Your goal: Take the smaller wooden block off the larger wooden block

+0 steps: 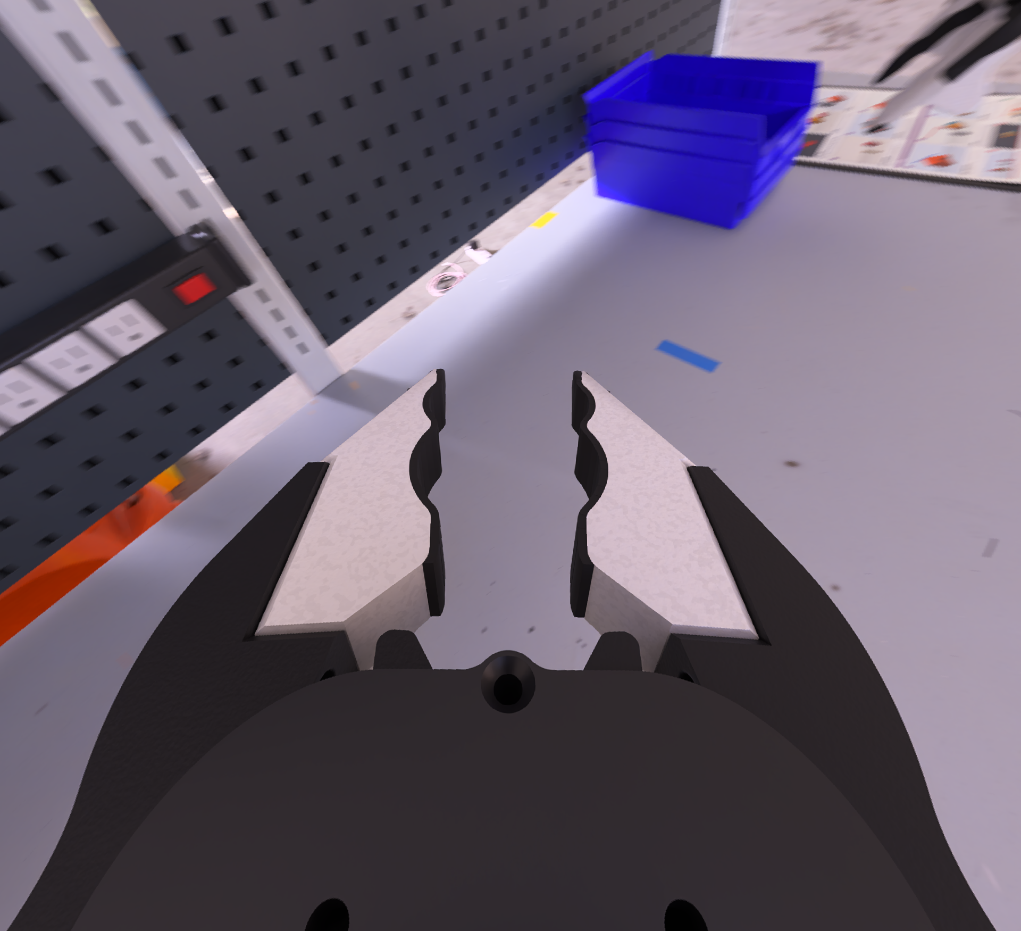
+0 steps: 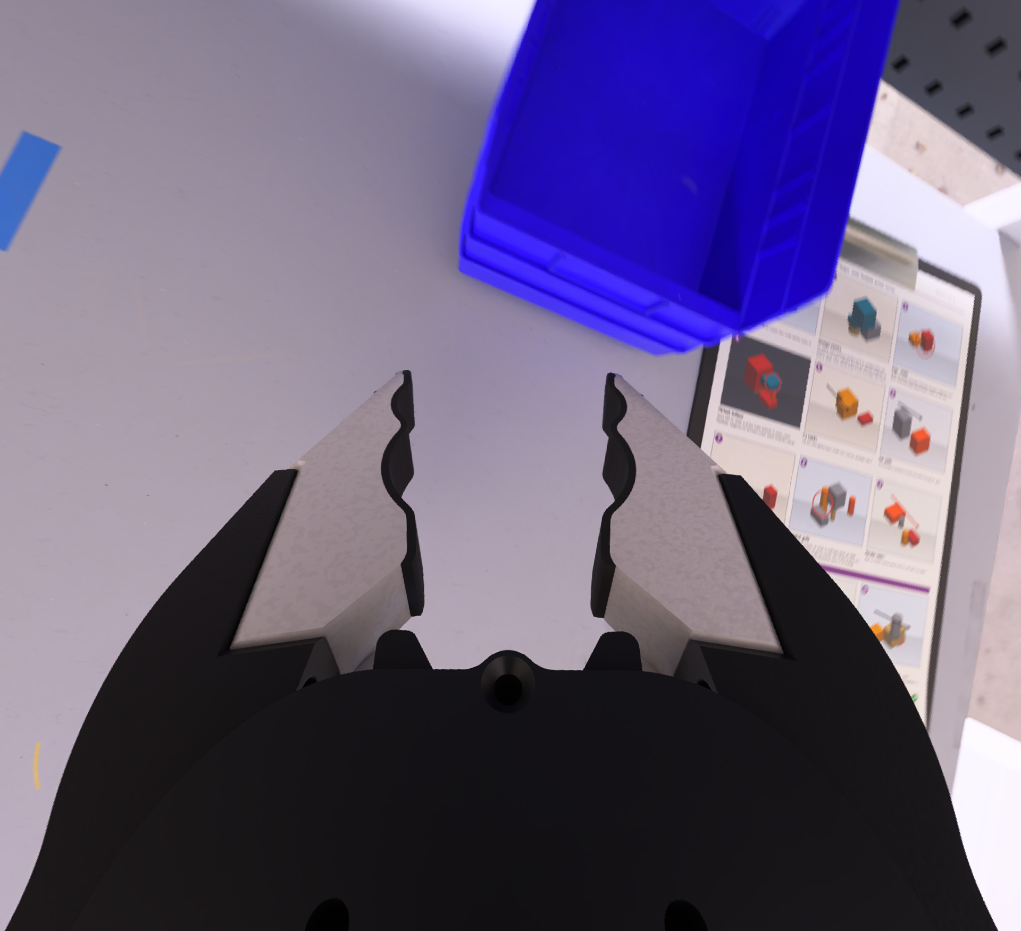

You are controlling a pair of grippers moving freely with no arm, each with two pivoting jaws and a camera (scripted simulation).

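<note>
No wooden block shows in either view. My left gripper is open and empty above the grey table, pointing toward the blue bins. My right gripper is open and empty, looking down on the table just short of the blue bins. The right gripper also shows blurred at the far upper right of the left wrist view.
A stack of blue bins stands at the back by the dark pegboard. A picture sheet in a dark frame lies to their right. A power strip hangs on the pegboard. Blue tape marks the table.
</note>
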